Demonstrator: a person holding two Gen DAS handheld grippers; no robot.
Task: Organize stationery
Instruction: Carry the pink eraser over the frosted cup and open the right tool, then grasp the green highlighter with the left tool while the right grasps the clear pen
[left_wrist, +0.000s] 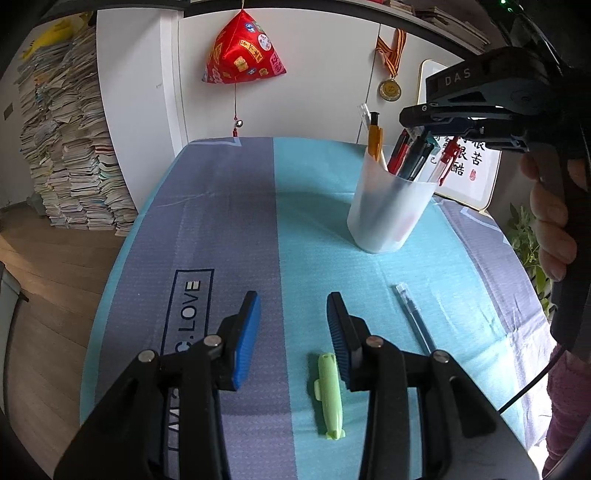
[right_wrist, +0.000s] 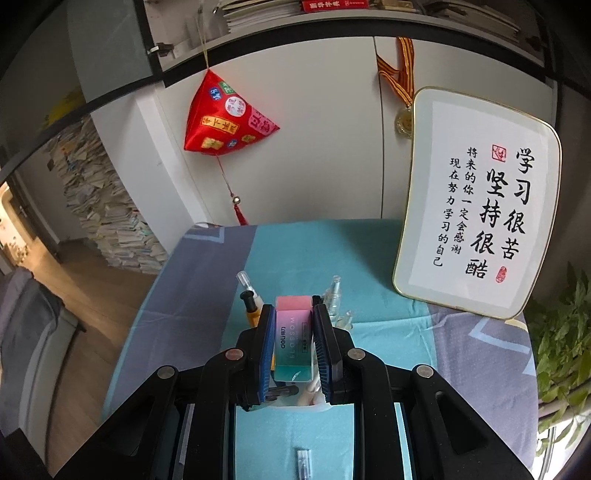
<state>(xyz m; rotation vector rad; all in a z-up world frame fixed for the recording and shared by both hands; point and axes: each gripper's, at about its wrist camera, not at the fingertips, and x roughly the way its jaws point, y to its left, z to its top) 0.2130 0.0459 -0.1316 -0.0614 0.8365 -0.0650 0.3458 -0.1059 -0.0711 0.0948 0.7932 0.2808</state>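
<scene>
A translucent white pen cup (left_wrist: 388, 210) stands on the blue and teal cloth, holding several pens (left_wrist: 410, 155). My right gripper (right_wrist: 293, 332) is shut on a pink and teal eraser (right_wrist: 293, 339) and holds it right above the cup; it shows over the cup in the left wrist view (left_wrist: 417, 122). My left gripper (left_wrist: 293, 317) is open and empty, low over the cloth. A light green pen (left_wrist: 330, 397) lies just under its right finger. A clear blue pen (left_wrist: 415, 317) lies to the right.
A framed calligraphy board (right_wrist: 476, 206) leans at the back right. A red hanging ornament (left_wrist: 242, 51) and a medal (left_wrist: 389, 88) hang on the wall. Stacked books (left_wrist: 66, 147) stand left of the table. A green plant (right_wrist: 561, 350) is at the right edge.
</scene>
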